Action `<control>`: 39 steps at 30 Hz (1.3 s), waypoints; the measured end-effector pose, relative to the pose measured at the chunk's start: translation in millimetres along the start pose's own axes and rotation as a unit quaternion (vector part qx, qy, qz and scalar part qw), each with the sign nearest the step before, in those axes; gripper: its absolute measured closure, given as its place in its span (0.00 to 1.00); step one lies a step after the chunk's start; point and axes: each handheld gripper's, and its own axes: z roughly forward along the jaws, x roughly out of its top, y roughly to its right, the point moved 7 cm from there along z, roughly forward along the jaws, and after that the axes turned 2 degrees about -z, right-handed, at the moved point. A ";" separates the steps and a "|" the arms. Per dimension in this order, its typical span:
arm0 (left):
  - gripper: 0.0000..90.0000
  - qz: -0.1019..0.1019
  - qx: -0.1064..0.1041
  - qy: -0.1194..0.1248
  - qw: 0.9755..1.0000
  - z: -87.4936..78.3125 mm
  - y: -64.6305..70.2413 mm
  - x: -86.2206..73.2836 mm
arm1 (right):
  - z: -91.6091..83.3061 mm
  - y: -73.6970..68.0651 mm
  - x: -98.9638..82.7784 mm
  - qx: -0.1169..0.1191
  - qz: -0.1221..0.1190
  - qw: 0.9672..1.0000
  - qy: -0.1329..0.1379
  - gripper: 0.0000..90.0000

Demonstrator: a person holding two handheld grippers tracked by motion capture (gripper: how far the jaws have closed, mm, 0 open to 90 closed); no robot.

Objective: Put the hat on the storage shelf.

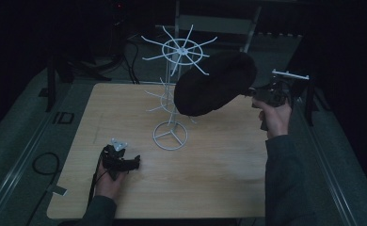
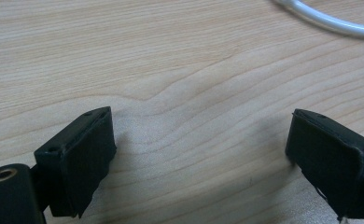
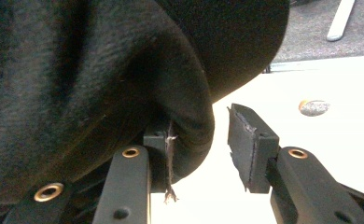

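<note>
A black knit hat [image 1: 214, 84] hangs on a white wire rack [image 1: 184, 49] that stands mid-table on a ring base [image 1: 171, 136]. My right gripper [image 1: 253, 92] is at the hat's right edge, held in a hand. In the right gripper view the hat [image 3: 101, 70] hangs close in front, and a fold of its brim lies against the left pad. The other pad stands apart with a gap, so the right gripper [image 3: 199, 128] is open. My left gripper [image 1: 137, 162] rests low on the table at the front left. Its jaws are wide open over bare wood [image 2: 201, 126], with a bit of the rack's ring [image 2: 329, 21] beyond.
The wooden table [image 1: 219, 188] has open surface in front of and to the right of the rack. A cable loop [image 1: 45, 165] lies on the grey floor to the left. Dark stands [image 1: 54, 80] rise behind the table's left corner. A small round mark [image 3: 314, 107] sits on the tabletop.
</note>
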 end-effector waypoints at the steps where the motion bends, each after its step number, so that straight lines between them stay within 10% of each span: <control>1: 0.10 0.000 0.000 0.000 1.000 0.0 0.0 0.0 | -1.0 1.9 -1.0 -0.001 0.001 1.000 0.001 0.69; 39: 0.10 -0.001 0.000 0.001 1.000 0.1 0.1 0.1 | -15.2 -7.8 3.0 0.028 -0.008 0.999 0.021 0.69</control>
